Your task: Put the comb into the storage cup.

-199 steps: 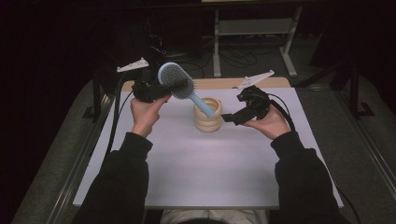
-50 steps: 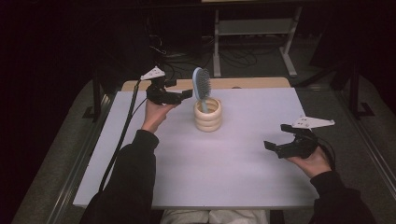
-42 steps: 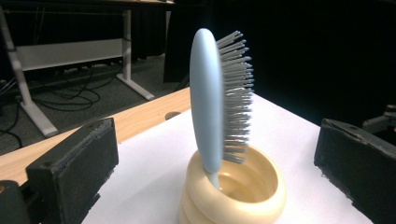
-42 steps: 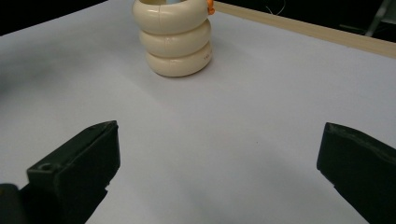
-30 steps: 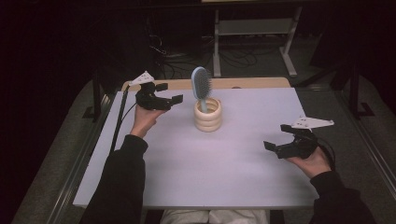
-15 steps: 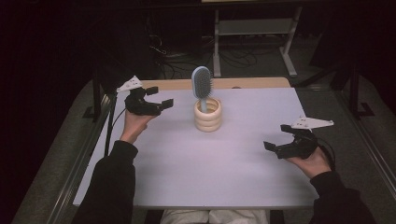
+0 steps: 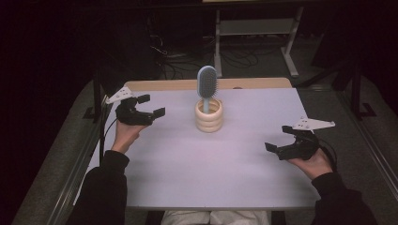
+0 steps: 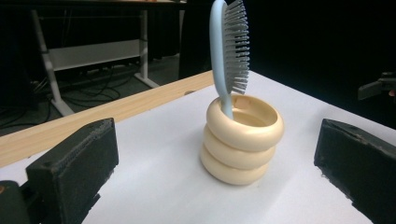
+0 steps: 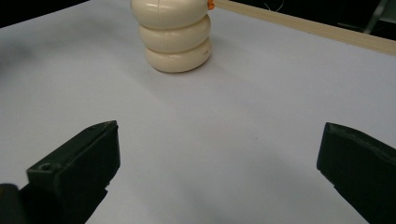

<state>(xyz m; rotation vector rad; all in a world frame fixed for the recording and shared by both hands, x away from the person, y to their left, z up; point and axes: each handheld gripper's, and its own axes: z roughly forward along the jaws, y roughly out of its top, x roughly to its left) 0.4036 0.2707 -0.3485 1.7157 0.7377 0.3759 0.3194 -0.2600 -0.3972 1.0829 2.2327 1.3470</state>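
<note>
The placing step is judged done: a light-blue hairbrush [image 7: 207,84] is seen standing handle-down in a cream ribbed holder [image 7: 209,115], bristle head upright above the rim, with neither tool touching it. The left hand-held gripper [image 7: 149,106] is held above the worktop [image 7: 187,168], jaws set wide apart and empty; in the left gripper view the holder [image 8: 242,140] and brush [image 8: 227,51] are framed between and beyond its jaws, a clear gap of bare surface lying ahead of them. The right hand-held gripper [image 7: 278,143] is held low near the worktop's near right part, jaws likewise spread wide, nothing gripped; the holder [image 9: 173,35] is seen well ahead of it and somewhat to its left in the right gripper view. No contact with the worktop can be made out for either tool. The brush handle is noted leaning against the holder's inner wall on the side towards the left hand-held gripper. Should any further move be wanted, it is judged to call only for both tools to be parked clear, without the holder being nudged, since the tall brush looks easily tipped.
</note>
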